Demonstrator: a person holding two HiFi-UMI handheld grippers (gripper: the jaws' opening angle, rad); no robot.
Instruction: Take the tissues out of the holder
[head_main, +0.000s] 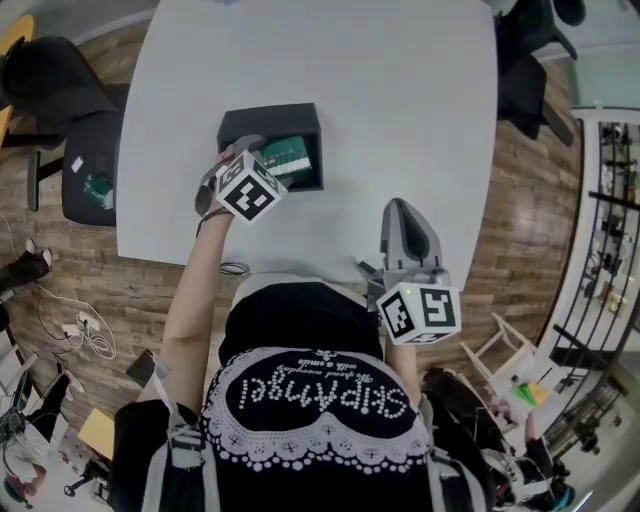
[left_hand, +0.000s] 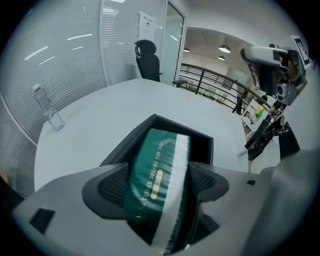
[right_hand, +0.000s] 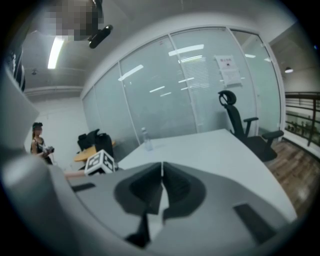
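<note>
Right hand-held gripper (right_hand: 161, 186) is held shut and empty; the tissue pack (left_hand: 161, 150), inside the holder (left_hand: 202, 144), is clamped by the left hand-held gripper (left_hand: 159, 184), and a straight lift is judged next.

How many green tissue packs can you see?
1. The green tissue pack is clamped between the jaws of the left gripper, at the opening of the black holder. More packs could be hidden underneath it.

White table (head_main: 400, 120) carries a black holder (head_main: 265, 118) (and a water bottle (left_hand: 50, 111)).
</note>
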